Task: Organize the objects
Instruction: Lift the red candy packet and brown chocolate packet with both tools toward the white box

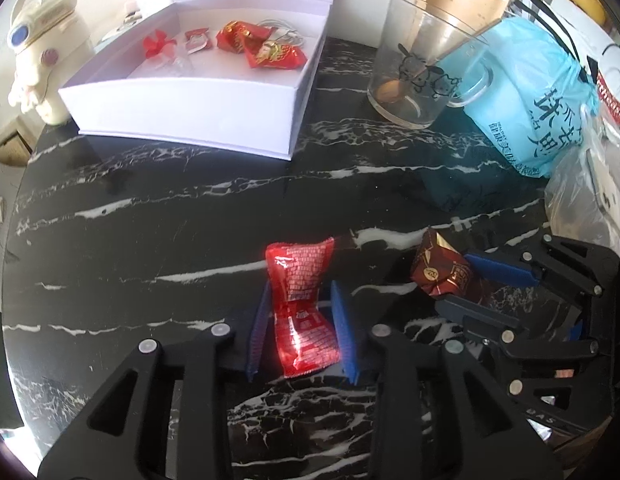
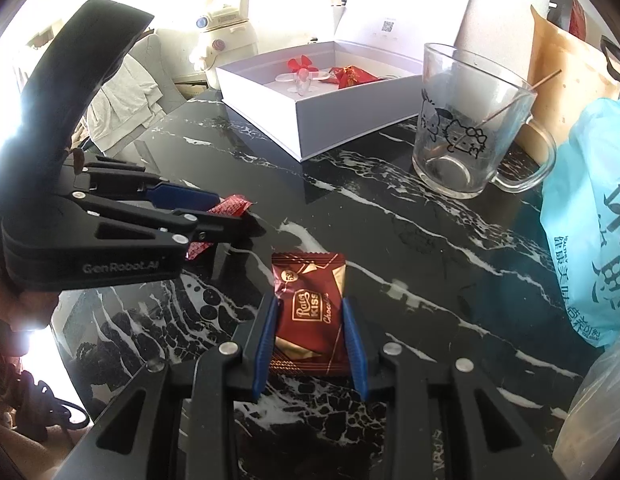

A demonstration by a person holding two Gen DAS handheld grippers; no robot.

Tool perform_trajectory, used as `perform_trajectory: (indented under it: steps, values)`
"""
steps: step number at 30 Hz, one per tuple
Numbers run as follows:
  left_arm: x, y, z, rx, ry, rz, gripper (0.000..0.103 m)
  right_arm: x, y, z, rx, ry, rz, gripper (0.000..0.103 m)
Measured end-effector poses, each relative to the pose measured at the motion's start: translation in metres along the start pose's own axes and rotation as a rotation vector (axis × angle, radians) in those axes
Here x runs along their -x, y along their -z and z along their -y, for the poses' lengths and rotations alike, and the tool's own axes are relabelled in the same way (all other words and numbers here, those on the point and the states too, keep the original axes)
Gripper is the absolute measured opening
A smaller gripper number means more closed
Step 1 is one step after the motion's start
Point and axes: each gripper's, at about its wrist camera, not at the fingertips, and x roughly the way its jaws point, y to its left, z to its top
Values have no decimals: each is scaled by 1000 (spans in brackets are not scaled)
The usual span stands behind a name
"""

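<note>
My left gripper [image 1: 301,322] is shut on a bright red candy packet [image 1: 302,304], held just above the black marble table [image 1: 150,220]. My right gripper [image 2: 310,340] is shut on a dark red chocolate packet [image 2: 308,308]. The right gripper shows in the left wrist view [image 1: 461,280] with the chocolate packet [image 1: 439,268]. The left gripper shows in the right wrist view [image 2: 226,216] with the red candy packet [image 2: 230,206]. An open white box [image 1: 190,108] at the back holds several red candies [image 1: 254,42]; it also shows in the right wrist view [image 2: 310,120].
A glass mug [image 1: 421,68] with cartoon prints stands right of the box, also in the right wrist view [image 2: 469,120]. A blue plastic bag [image 1: 529,92] and a clear bag [image 1: 581,196] lie at the right. A cream appliance [image 1: 38,40] stands beyond the table's left edge.
</note>
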Motion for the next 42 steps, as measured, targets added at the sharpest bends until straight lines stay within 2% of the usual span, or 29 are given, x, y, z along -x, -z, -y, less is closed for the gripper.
perform_trajectory:
  steps: [4, 7, 15, 26, 42]
  values:
    - [-5, -3, 11, -48, -59, 29, 27, 1, 1, 3, -10, 4, 2, 32]
    - [-5, -5, 9, -24, -57, 42, 22, 4, 1, 7, -23, 7, 16, 32]
    - [3, -5, 11, -16, -43, 32, 21, 19, -7, 9, -9, 14, 56, 32]
    - [44, -13, 16, -19, -36, 115, 21, 40, -22, 3, 11, 18, 107, 32]
    - [97, -29, 6, -4, -91, 214, 22, 78, -59, -8, 84, 45, 194, 32]
